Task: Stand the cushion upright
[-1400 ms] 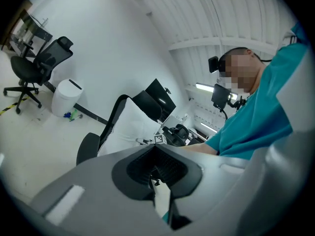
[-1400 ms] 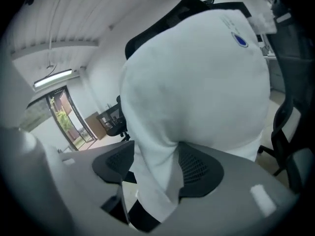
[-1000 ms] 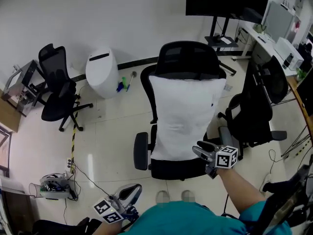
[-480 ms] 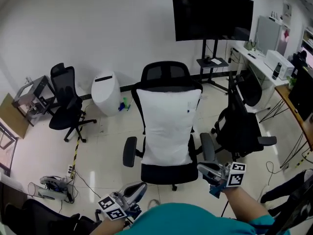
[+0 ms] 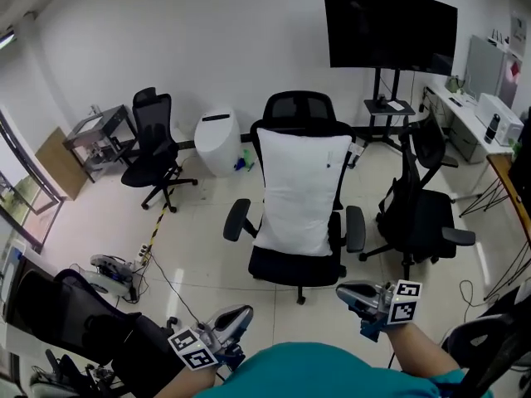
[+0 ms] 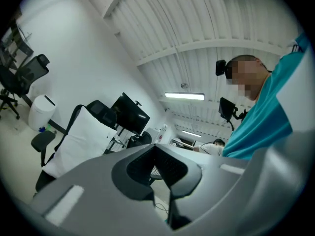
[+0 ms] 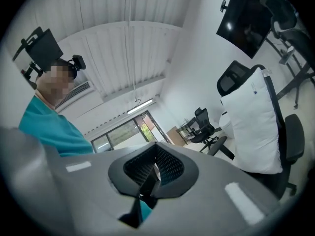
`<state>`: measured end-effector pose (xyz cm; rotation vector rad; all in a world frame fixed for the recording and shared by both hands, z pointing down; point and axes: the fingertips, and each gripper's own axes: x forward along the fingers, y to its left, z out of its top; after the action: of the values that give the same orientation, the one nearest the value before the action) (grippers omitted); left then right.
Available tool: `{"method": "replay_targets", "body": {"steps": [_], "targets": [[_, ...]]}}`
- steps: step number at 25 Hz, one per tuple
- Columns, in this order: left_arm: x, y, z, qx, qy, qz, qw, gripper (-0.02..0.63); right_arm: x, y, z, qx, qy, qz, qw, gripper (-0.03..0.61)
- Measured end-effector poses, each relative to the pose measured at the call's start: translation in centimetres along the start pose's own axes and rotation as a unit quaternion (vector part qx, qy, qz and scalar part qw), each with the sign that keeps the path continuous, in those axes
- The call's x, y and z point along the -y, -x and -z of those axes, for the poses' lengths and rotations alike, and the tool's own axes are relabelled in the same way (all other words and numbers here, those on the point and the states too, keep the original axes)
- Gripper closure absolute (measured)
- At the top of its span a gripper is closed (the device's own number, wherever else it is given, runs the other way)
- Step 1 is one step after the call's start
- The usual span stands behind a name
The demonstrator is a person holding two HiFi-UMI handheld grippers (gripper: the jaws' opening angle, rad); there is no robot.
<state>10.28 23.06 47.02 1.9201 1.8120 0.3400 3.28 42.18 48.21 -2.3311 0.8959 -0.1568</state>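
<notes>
The white cushion (image 5: 302, 191) stands upright on the seat of a black office chair (image 5: 299, 110) and leans on its backrest. It shows again in the left gripper view (image 6: 74, 136) and the right gripper view (image 7: 253, 127). My left gripper (image 5: 241, 313) is low at the bottom of the head view, close to my body, shut and empty (image 6: 158, 163). My right gripper (image 5: 344, 291) is held in front of the chair's base, well short of the cushion. Its jaws meet with nothing between them (image 7: 155, 170).
A second black chair (image 5: 158, 143) and a white round bin (image 5: 217, 142) stand at the back left. A dark screen on a stand (image 5: 388, 30) is behind, another black chair (image 5: 423, 206) sits right of the cushion's chair. Cables and a power strip (image 5: 116, 270) lie on the floor at left.
My right gripper has left the cushion's lower right corner and closed. Both grippers have drawn back toward me, and the chair now lies farther away in the view.
</notes>
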Motion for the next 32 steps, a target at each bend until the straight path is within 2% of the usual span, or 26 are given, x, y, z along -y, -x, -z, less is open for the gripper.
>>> {"method": "replay_targets", "body": {"steps": [6, 9, 13, 17, 20, 25, 28, 32], "targets": [[2.7, 6.3, 0.8, 0.011, -0.009, -0.017, 0.9998, 0.603, -4.5, -0.6, 4.0, -0.004, 0.008, 0.014, 1.0, 0.575], [4.1, 10.3, 0.9, 0.009, -0.015, -0.004, 0.9998, 0.603, -7.5, -1.5, 6.7, -0.002, 0.008, 0.032, 0.999, 0.575], [5.5, 16.5, 2.1, -0.013, -0.003, 0.015, 0.9998, 0.603, -12.2, -3.0, 10.7, 0.019, 0.004, 0.065, 0.998, 0.575], [6.7, 20.1, 3.1, -0.026, 0.008, 0.034, 0.999, 0.603, -16.5, -3.3, 13.5, 0.026, 0.01, 0.101, 0.994, 0.575], [8.9, 21.1, 4.4, -0.029, 0.017, 0.049, 0.9982, 0.603, -19.6, -1.8, 14.5, 0.02, 0.03, 0.111, 0.993, 0.575], [13.7, 20.4, 6.1, -0.028, 0.003, 0.063, 0.9976, 0.603, -23.0, 3.0, 14.9, 0.032, 0.048, 0.114, 0.992, 0.577], [17.4, 19.1, 8.1, -0.021, -0.002, 0.059, 0.998, 0.603, -24.7, 7.0, 15.8, 0.025, 0.061, 0.107, 0.992, 0.575], [22.8, 17.2, 11.7, -0.013, 0.01, 0.044, 0.9989, 0.603, -26.5, 12.8, 17.5, 0.015, 0.064, 0.102, 0.993, 0.575]]}}
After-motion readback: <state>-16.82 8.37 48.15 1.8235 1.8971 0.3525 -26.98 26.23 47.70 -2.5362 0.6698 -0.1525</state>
